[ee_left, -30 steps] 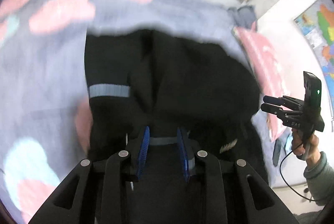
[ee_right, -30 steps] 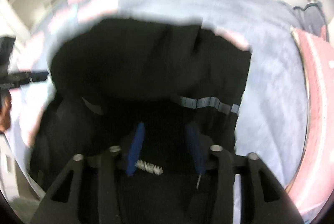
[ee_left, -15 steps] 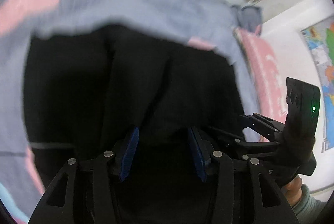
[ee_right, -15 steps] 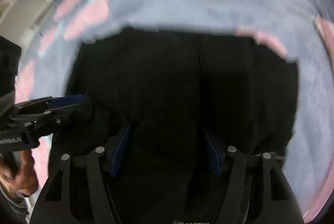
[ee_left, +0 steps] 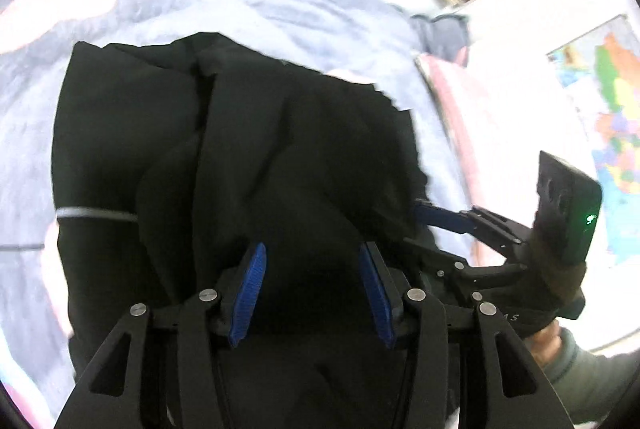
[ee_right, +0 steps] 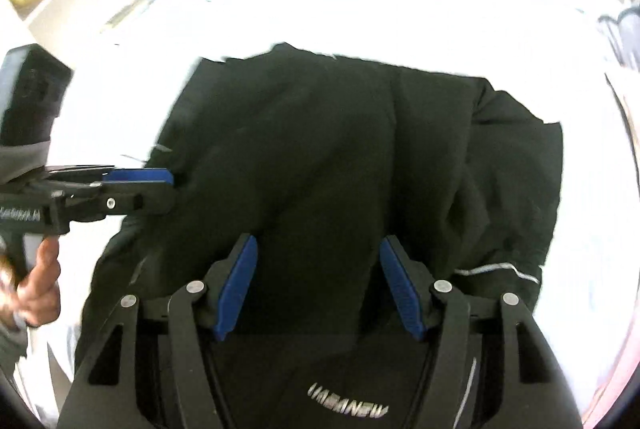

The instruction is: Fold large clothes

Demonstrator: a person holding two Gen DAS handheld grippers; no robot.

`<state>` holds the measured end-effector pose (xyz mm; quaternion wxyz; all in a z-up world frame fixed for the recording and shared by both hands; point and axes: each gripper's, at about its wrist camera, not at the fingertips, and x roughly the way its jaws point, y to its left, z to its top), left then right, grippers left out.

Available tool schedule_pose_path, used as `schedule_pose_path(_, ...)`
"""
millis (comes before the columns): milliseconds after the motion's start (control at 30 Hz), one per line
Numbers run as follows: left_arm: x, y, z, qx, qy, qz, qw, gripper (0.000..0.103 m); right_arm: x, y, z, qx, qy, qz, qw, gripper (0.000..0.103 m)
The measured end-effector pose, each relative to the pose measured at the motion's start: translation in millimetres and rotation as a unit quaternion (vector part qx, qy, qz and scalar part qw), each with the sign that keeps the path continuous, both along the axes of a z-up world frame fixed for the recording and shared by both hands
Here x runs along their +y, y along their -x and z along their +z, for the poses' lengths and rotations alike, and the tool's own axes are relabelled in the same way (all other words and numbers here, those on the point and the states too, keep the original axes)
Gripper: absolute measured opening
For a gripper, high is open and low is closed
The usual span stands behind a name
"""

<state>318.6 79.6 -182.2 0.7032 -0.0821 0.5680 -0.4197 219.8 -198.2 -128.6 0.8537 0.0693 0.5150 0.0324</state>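
Black garment (ee_left: 280, 157) lies bunched on the bed's grey-and-pink blanket (ee_left: 328, 21), w/ a reflective stripe (ee_left: 96, 215) near 1 edge. Left hand-held gripper (ee_left: 312, 293) hangs over the near part, blue pads spread wide, nothing pinched. Right hand-held gripper (ee_right: 318, 281) also spread apart above the cloth, w/ a silver logo (ee_right: 348, 403) just below it. A wall map (ee_left: 608, 117) shows at right.

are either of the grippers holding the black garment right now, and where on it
Neither holds it. The left gripper and right gripper both stand open over the near part of the black garment, with no fabric pinched between the blue pads.
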Motion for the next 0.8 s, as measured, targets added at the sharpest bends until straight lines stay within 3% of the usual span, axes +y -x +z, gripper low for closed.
schedule_pose_path(67, 4, 9, -4, 0.004, -0.005, 0.003, 1.0000, 0.050, 9, 10, -9, 0.005, 0.004, 0.005, 1.000, 0.068)
schedule_pose_path(200, 2, 6, -55, 0.048, -0.049, 0.029, 0.9972, 0.050, 16, 15, -57, 0.053, 0.015, 0.002, 0.999, 0.067)
schedule_pose_path(333, 2, -1, -92, 0.090, -0.050, 0.060, 0.9929, 0.049, 15, 14, -93, 0.083, 0.008, -0.018, 0.996, 0.066)
schedule_pose_path(433, -2, 3, -82, 0.080, -0.066, 0.059, 0.9929, 0.050, 23, 9, -90, 0.095, 0.033, -0.021, 0.995, 0.068)
schedule_pose_path(533, 4, 18, -60, 0.064, -0.073, 0.052, 0.9939, 0.050, 21, 17, -76, 0.100, 0.025, -0.029, 0.994, 0.068)
schedule_pose_path(700, 70, 62, -7, 0.031, -0.061, 0.061, 0.9958, 0.050, 18, 70, -37, 0.080, 0.028, -0.028, 0.996, 0.067)
schedule_pose_path(800, 120, 95, 6, 0.030, -0.080, 0.091, 0.9921, 0.050, 15, 106, -32, 0.089, 0.033, -0.031, 0.995, 0.067)
